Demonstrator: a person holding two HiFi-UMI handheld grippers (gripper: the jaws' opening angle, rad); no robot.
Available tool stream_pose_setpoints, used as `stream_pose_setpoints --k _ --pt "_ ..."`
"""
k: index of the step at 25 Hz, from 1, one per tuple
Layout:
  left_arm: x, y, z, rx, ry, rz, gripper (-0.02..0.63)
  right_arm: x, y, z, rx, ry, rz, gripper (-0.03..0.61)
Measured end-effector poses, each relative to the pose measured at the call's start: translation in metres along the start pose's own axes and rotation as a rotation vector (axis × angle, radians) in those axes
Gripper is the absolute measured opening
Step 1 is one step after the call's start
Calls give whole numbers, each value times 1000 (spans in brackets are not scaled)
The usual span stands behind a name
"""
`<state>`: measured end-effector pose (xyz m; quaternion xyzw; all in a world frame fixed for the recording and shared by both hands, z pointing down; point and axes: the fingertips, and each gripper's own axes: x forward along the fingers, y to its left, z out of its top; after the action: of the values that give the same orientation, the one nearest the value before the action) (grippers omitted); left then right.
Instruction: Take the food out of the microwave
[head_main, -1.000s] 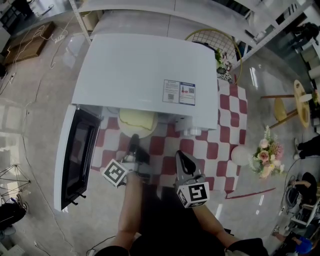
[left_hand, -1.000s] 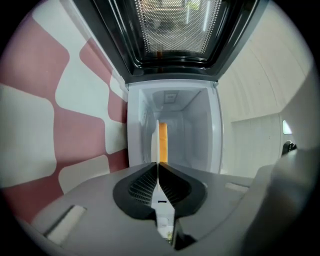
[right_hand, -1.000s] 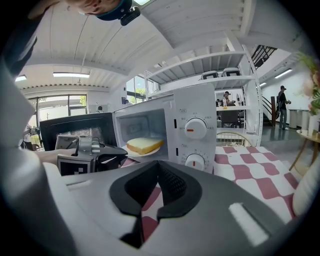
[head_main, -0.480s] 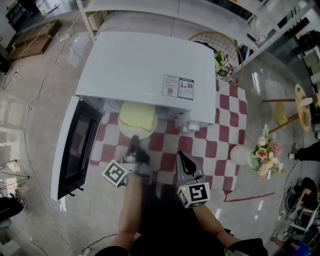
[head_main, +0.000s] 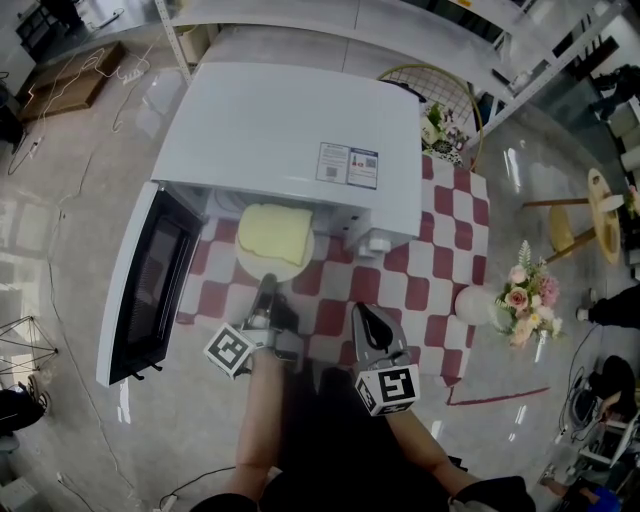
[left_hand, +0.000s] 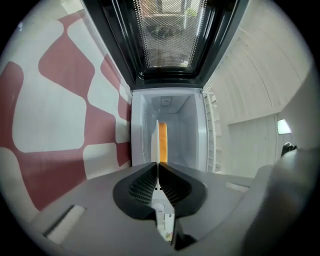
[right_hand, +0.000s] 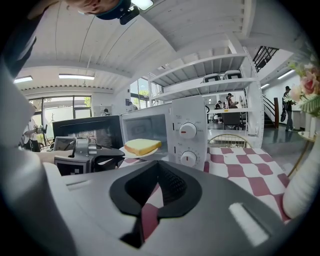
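Note:
A slice of bread (head_main: 272, 230) lies on a white plate (head_main: 262, 266) that sticks out of the white microwave (head_main: 290, 130). The microwave's door (head_main: 145, 290) hangs open to the left. My left gripper (head_main: 265, 292) is shut on the plate's near rim. In the left gripper view the plate (left_hand: 155, 137) and the bread (left_hand: 163, 142) show edge-on, right past the left gripper (left_hand: 157, 164). My right gripper (head_main: 366, 318) hovers shut and holds nothing, to the right of the plate. The right gripper view looks past the right gripper (right_hand: 158, 162) at the bread (right_hand: 142, 146) and the microwave's knobs (right_hand: 188, 131).
A red-and-white checked cloth (head_main: 440, 250) covers the table under the microwave. A bunch of flowers (head_main: 525, 300) and a round white object (head_main: 474, 305) stand at the right. A wire basket (head_main: 430, 85) sits behind the microwave. Stools (head_main: 598, 205) stand on the floor at far right.
The plate with the bread has come further out of the microwave, still held by my left gripper. Both grippers have drawn back a little from the microwave.

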<state>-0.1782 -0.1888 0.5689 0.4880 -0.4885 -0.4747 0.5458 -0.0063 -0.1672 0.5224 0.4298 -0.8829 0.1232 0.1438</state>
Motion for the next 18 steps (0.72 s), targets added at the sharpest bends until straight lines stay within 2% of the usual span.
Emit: stream_pose_setpoints --k 18 --pt "-35 -9 -27 -2 -1 -33 22 -38 -2 -5 -8 -29 2 2"
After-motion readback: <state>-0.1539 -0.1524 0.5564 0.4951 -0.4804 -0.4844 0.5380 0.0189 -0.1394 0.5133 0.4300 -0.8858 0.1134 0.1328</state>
